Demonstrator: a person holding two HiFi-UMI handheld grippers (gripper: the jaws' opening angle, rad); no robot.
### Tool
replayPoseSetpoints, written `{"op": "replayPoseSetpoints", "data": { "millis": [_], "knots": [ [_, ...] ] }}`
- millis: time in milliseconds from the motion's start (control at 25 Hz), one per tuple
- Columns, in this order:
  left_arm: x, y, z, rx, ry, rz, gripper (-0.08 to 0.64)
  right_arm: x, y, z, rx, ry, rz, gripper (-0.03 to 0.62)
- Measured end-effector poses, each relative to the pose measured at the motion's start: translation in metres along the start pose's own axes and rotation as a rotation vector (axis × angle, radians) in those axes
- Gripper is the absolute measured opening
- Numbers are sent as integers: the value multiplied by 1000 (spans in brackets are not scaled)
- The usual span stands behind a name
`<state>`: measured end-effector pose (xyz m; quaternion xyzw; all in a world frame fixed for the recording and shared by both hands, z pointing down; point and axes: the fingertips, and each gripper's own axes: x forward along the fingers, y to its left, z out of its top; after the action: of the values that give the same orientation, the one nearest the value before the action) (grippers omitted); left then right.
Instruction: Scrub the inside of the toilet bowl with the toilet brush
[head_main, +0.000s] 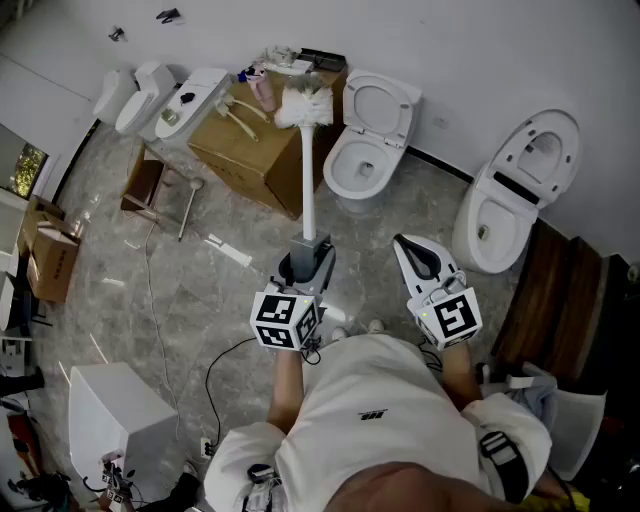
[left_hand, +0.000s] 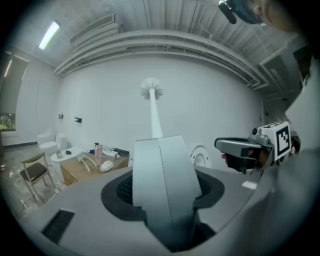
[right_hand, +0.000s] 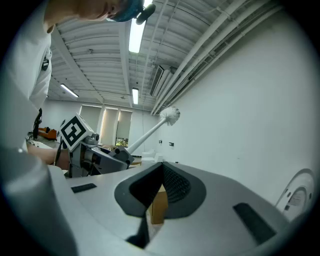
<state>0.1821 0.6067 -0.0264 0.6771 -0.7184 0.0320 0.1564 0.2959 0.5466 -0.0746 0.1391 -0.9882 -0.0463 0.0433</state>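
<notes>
Grey stone floor (head_main: 180, 290), toilets along the wall — and the left gripper (head_main: 308, 248) is clamped on the brush (head_main: 307, 170), its handle running straight out from the jaws, bristles at the far end, raised. The open bowl (head_main: 362, 172) sits ahead of the jaws, just right of that line and lower — a tip down and rightward looks needed. The right gripper (head_main: 403, 245) is closed, empty, alongside.

Both grippers are seen thrust forward from the body on bare forearms, side by side and well apart. The left gripper (head_main: 307, 250) is clamped on the handle of a brush (head_main: 306, 180), with its jaws pressed together around it. The right gripper (head_main: 403, 245) is carried empty, its jaws closed and angled slightly towards the left one.
</notes>
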Motion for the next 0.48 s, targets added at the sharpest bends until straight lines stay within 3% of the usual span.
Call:
{"op": "replayPoseSetpoints", "data": {
  "millis": [200,480],
  "knots": [
    [8,-4,-2,-10,3,2,229,-2,-16,-3,16,-25,-42,-5],
    [31,-16,-1,-10,11,31,229,1,-42,-15,29,-22,-23,-5]
  ]
}}
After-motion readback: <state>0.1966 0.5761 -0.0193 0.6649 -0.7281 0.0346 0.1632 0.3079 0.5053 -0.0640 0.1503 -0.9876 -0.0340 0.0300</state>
